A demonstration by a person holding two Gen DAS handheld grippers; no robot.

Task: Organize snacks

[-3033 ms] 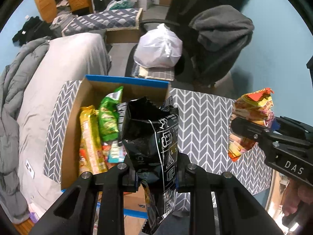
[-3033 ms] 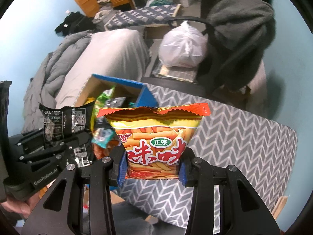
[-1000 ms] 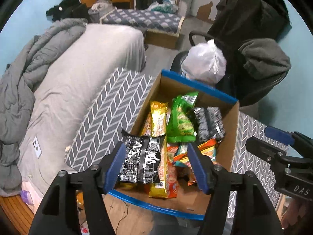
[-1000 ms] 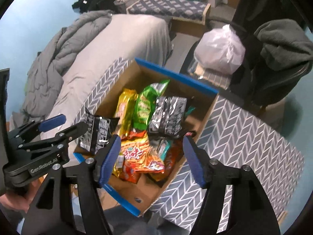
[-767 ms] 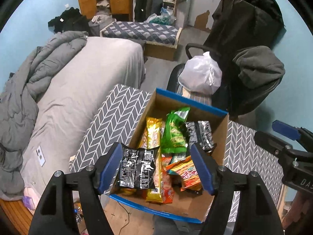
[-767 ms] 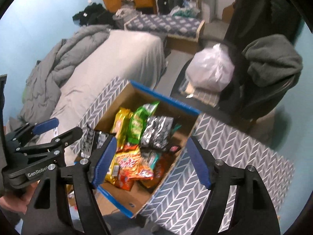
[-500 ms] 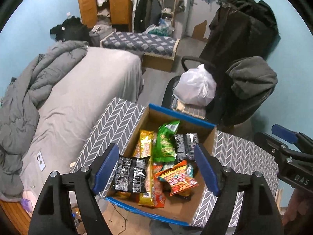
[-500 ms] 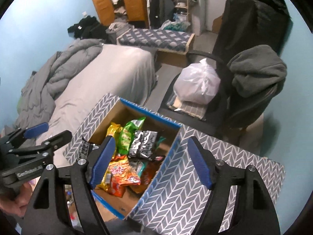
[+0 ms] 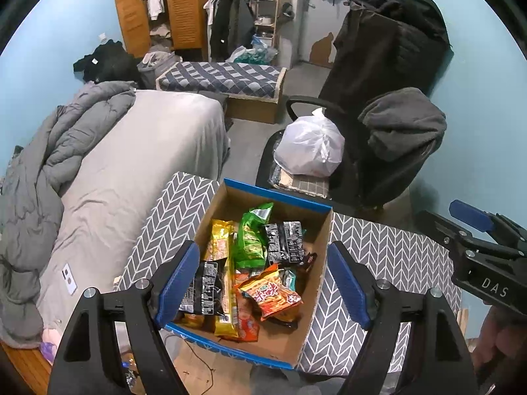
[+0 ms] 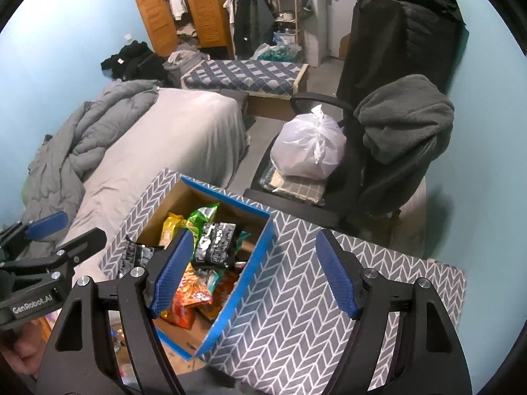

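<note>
A blue-edged cardboard box (image 9: 298,209) (image 10: 263,230) stands on the grey chevron-patterned table (image 9: 388,256) (image 10: 296,312). It holds several snack packets: a black packet (image 9: 202,288), an orange packet (image 9: 270,296) (image 10: 191,302), a green packet (image 9: 252,237) (image 10: 201,217), a yellow one (image 9: 220,247) and a black-and-white one (image 9: 285,242) (image 10: 215,240). My left gripper (image 9: 263,286) is open and empty, high above the box. My right gripper (image 10: 253,273) is open and empty, above the box's right wall.
A grey bed (image 9: 131,164) with a rumpled duvet lies to the left. An office chair (image 9: 378,151) with a white plastic bag (image 9: 309,148) and a grey garment stands behind the table. Wardrobe and a low mattress are farther back.
Both grippers let go of their packets, the black one and the orange one, which now lie in the box. Both grippers have since risen and pulled back, open.
</note>
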